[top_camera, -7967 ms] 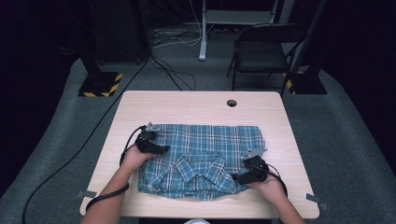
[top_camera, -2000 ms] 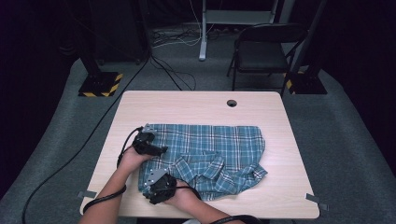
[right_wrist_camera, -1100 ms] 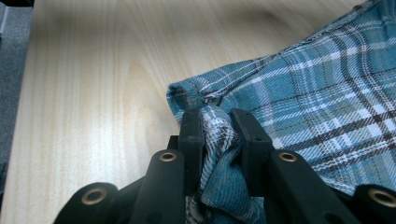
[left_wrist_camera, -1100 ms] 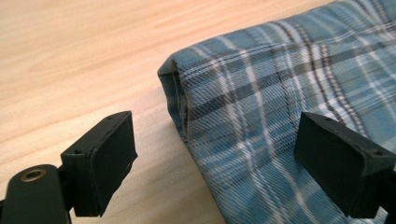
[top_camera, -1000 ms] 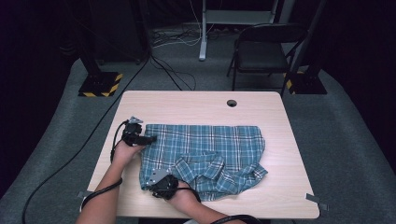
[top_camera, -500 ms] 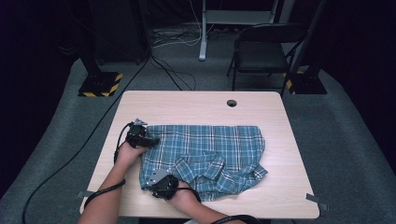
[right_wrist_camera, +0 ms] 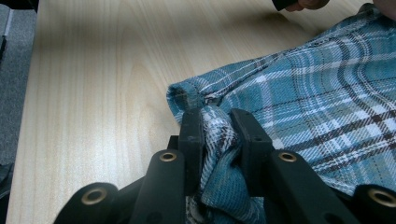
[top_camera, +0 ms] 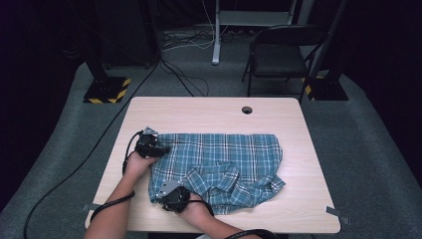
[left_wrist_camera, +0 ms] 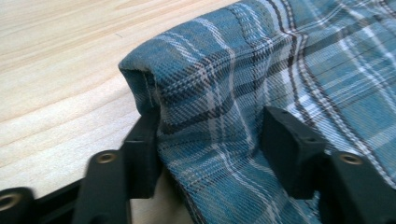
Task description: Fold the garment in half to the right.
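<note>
A blue plaid shirt (top_camera: 224,159) lies folded on the light wooden table (top_camera: 209,114). My left gripper (top_camera: 158,148) is at the shirt's far left corner. In the left gripper view its jaws have just been closing and straddle a raised fold of the shirt (left_wrist_camera: 280,60); the left gripper (left_wrist_camera: 210,135) still stands fairly wide. My right gripper (top_camera: 166,191) is at the near left corner. In the right gripper view the right gripper (right_wrist_camera: 219,135) is shut on a bunch of the shirt (right_wrist_camera: 317,93).
A round cable hole (top_camera: 247,110) sits near the table's far edge. A black folding chair (top_camera: 278,55) stands behind the table, with stand bases (top_camera: 107,89) on the grey floor at both sides. Tape marks (top_camera: 337,214) lie at the table's front corners.
My left gripper has shifted from beside the shirt onto its far left corner. The right gripper has stayed at the near left corner, holding the cloth. The shirt has not moved.
</note>
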`<act>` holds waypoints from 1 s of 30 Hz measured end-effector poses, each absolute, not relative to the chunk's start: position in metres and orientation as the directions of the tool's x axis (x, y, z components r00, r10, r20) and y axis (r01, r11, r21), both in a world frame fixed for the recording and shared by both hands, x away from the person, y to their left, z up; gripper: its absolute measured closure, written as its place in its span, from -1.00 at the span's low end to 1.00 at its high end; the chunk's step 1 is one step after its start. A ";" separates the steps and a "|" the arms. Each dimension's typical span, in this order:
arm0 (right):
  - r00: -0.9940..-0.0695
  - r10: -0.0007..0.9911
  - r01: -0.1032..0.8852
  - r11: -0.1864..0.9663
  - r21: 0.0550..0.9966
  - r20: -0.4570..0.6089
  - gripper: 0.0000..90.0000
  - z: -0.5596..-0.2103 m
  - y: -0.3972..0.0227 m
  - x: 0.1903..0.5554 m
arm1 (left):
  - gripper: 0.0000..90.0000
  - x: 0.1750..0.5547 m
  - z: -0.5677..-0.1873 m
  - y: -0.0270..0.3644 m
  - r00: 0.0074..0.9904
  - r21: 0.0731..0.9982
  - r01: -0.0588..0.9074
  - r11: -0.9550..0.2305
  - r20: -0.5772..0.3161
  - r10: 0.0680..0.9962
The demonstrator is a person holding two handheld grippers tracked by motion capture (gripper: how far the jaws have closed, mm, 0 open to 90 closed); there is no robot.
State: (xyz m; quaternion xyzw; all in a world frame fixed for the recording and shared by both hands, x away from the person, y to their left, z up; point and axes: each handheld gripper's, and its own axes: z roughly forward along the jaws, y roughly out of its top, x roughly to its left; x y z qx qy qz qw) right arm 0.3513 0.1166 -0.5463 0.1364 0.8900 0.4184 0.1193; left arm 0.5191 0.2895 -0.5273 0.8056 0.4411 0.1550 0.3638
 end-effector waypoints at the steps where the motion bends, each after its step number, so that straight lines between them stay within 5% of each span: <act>1: -0.934 0.344 0.144 0.612 0.778 -0.098 0.67 -0.546 0.117 0.351 | 0.04 0.519 -0.528 0.290 0.564 0.726 0.597 -0.341 -0.079 0.822; 8: -0.934 0.344 0.149 0.612 0.777 -0.092 0.72 -0.544 0.116 0.353 | 0.58 0.513 -0.522 0.286 0.579 0.748 0.555 -0.365 -0.032 0.814; 19: -0.941 0.324 0.120 0.597 0.794 -0.101 0.75 -0.527 0.114 0.352 | 0.65 0.508 -0.501 0.285 0.569 0.752 0.536 -0.383 0.013 0.822; 30: -0.957 0.266 0.039 0.506 0.862 -0.112 0.76 -0.474 0.135 0.351 | 0.65 0.491 -0.419 0.314 0.525 0.756 0.507 -0.414 0.111 0.844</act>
